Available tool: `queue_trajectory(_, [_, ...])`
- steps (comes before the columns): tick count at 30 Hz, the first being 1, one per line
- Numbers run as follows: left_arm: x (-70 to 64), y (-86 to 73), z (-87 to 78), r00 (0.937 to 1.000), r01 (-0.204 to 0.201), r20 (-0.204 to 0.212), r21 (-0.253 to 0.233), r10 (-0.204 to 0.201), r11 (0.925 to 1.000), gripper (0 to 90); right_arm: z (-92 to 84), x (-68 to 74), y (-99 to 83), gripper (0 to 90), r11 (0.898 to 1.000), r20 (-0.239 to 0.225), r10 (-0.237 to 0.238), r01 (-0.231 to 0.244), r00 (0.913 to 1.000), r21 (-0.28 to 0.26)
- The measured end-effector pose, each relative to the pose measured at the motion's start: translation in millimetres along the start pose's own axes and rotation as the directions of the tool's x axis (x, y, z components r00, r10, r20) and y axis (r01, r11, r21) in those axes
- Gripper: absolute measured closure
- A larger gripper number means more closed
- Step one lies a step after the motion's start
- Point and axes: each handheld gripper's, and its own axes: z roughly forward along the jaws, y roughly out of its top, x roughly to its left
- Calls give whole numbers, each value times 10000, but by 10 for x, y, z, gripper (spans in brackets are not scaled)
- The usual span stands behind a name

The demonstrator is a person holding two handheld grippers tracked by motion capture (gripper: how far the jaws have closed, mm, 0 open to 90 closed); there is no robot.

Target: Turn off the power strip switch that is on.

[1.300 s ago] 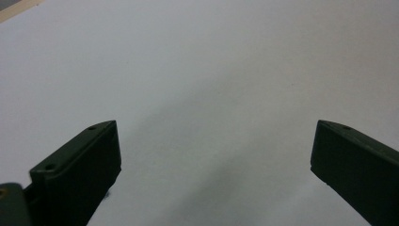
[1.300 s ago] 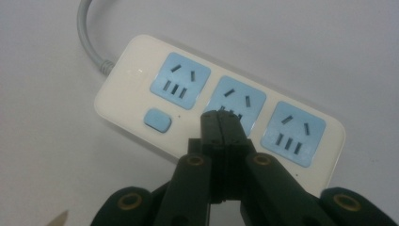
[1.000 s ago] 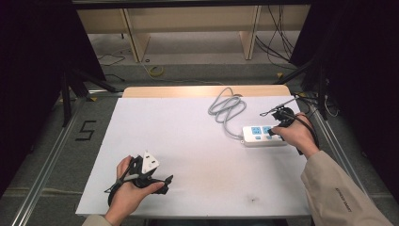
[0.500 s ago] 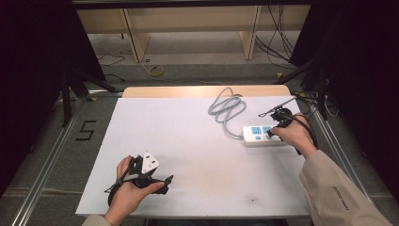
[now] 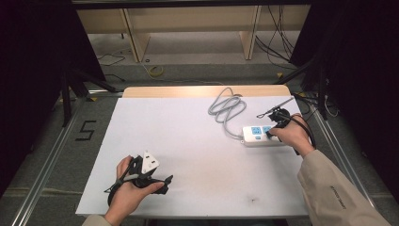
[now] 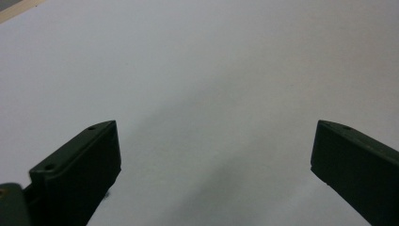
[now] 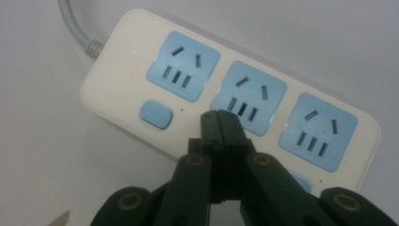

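Observation:
A white power strip (image 5: 254,135) with three blue sockets lies on the right side of the white table (image 5: 197,141); its grey cable (image 5: 227,110) coils behind it. In the right gripper view the strip (image 7: 123,75) has a blue switch (image 7: 156,114) below the first socket. My right gripper (image 7: 219,117) is shut with nothing between its jaws, and its tips sit on the strip just below the middle socket (image 7: 248,92). From above, the right gripper (image 5: 272,132) is in the person's hand over the strip. My left gripper (image 6: 214,131) is open over bare table; it is at the front left (image 5: 159,177).
The grey cable (image 7: 74,27) leaves the strip's left end. Wooden shelving (image 5: 188,19) and loose cables lie on the floor beyond the table's far edge. A metal rail (image 5: 47,160) runs along the table's left side, with a "5" marked on the floor.

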Motion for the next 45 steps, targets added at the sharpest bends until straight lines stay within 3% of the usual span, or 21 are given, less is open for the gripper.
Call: queue_trajectory(45, [8, -1, -2, 10000, -42, -27, 54, 42, 10000, 16, 17, -17, 54, 900, 9988, 84, -30, 26, 10000, 491])
